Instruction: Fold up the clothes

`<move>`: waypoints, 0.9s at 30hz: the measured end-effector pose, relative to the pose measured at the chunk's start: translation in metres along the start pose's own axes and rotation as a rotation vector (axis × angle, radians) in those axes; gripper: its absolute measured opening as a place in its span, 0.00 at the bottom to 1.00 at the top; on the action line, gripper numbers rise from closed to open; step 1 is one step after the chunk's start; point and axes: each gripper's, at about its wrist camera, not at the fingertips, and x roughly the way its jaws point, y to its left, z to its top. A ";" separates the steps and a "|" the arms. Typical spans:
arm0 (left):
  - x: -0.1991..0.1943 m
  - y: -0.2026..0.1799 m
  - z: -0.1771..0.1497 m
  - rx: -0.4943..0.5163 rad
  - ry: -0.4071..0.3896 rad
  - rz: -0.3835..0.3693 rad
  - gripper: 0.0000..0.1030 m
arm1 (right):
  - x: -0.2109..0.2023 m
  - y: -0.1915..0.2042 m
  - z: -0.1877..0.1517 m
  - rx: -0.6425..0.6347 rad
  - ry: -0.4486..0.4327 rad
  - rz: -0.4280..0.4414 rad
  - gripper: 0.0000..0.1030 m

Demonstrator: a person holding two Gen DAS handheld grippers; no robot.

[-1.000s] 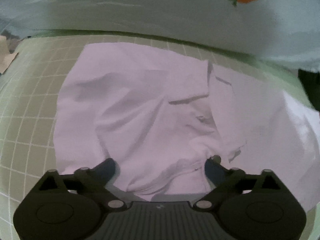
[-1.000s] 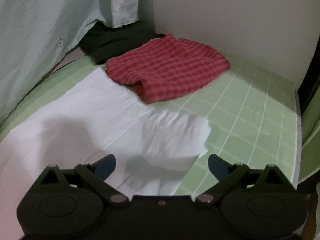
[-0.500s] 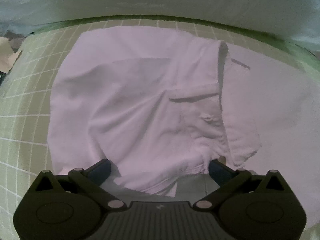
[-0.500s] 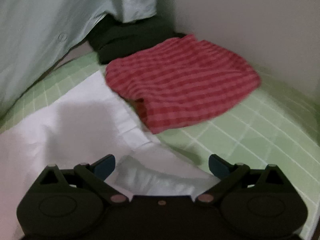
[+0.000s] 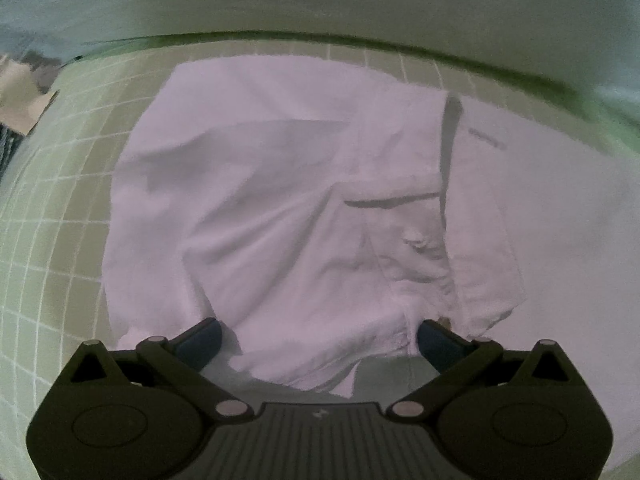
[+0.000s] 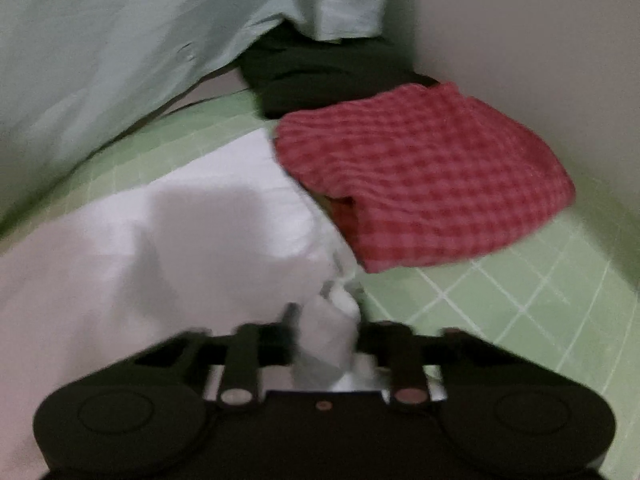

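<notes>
**White shirt pinched at one corner, fold in hand**

White cloth fills both views: the white shirt (image 5: 304,208) lies rumpled on the green grid mat (image 5: 52,216), one side already turned in over its middle, collar and placket showing. The left gripper (image 5: 318,338) hovers low over the shirt's near edge, its jaws spread wide with fabric bunched between them but nothing clamped. And the right gripper (image 6: 326,336), blurred with motion, has its jaws drawn together on a wad of the shirt's corner (image 6: 334,320), so that side is held.

Beyond the shirt, touching its far edge, sits a folded red checked garment (image 6: 424,184), and behind that a dark garment (image 6: 320,76) against the wall. A pale green hanging cloth (image 6: 120,48) drapes along the shirt's far side.

By the look of it, a fold is under way: the right side gripped, the left side yet to be taken. The next move seems to call for the left jaws to close on the near edge, then both tongs to carry the cloth evenly over the shirt's body, kept clear of the red checked garment so the finished stack is not dragged.
</notes>
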 end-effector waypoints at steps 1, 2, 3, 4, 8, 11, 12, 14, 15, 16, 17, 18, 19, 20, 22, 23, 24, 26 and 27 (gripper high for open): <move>-0.006 0.003 -0.001 -0.017 -0.010 -0.019 1.00 | -0.005 0.004 0.001 -0.014 -0.010 0.003 0.14; -0.012 0.006 -0.001 -0.033 -0.021 -0.040 1.00 | -0.010 0.008 0.003 -0.028 -0.020 0.007 0.12; -0.018 0.009 -0.003 -0.052 -0.036 -0.063 1.00 | -0.015 0.012 0.004 -0.042 -0.029 0.010 0.12; -0.024 0.013 -0.004 -0.071 -0.051 -0.086 1.00 | -0.020 0.016 0.006 -0.056 -0.039 0.013 0.12; -0.050 0.030 -0.014 -0.131 -0.121 -0.143 1.00 | -0.039 0.031 0.012 -0.112 -0.078 0.026 0.11; -0.066 0.044 -0.022 -0.163 -0.162 -0.153 1.00 | -0.063 0.050 0.014 -0.123 -0.119 0.077 0.11; -0.070 0.049 -0.024 -0.173 -0.172 -0.156 1.00 | -0.071 0.058 0.015 -0.131 -0.132 0.092 0.11; -0.077 0.059 -0.029 -0.190 -0.188 -0.161 1.00 | -0.085 0.079 0.014 -0.155 -0.156 0.121 0.11; -0.080 0.065 -0.032 -0.197 -0.195 -0.162 1.00 | -0.092 0.090 0.014 -0.167 -0.168 0.136 0.11; -0.083 0.071 -0.034 -0.200 -0.200 -0.160 1.00 | -0.097 0.102 0.013 -0.178 -0.177 0.150 0.11; -0.086 0.077 -0.037 -0.203 -0.203 -0.158 1.00 | -0.102 0.115 0.012 -0.190 -0.185 0.163 0.11; -0.087 0.084 -0.040 -0.202 -0.204 -0.154 1.00 | -0.108 0.128 0.010 -0.201 -0.193 0.177 0.11; -0.089 0.091 -0.042 -0.202 -0.204 -0.151 1.00 | -0.112 0.142 0.008 -0.213 -0.198 0.192 0.11; -0.090 0.098 -0.045 -0.202 -0.204 -0.148 1.00 | -0.116 0.157 0.004 -0.227 -0.199 0.208 0.11; -0.091 0.110 -0.050 -0.204 -0.199 -0.147 1.00 | -0.124 0.188 -0.006 -0.264 -0.194 0.245 0.11; -0.092 0.115 -0.053 -0.204 -0.196 -0.146 1.00 | -0.127 0.204 -0.013 -0.289 -0.188 0.265 0.11; -0.092 0.120 -0.056 -0.201 -0.191 -0.147 1.00 | -0.130 0.221 -0.019 -0.314 -0.183 0.286 0.11; -0.091 0.128 -0.063 -0.192 -0.175 -0.142 1.00 | -0.130 0.254 -0.039 -0.359 -0.145 0.336 0.11; -0.090 0.131 -0.066 -0.185 -0.165 -0.139 1.00 | -0.129 0.270 -0.050 -0.381 -0.125 0.362 0.11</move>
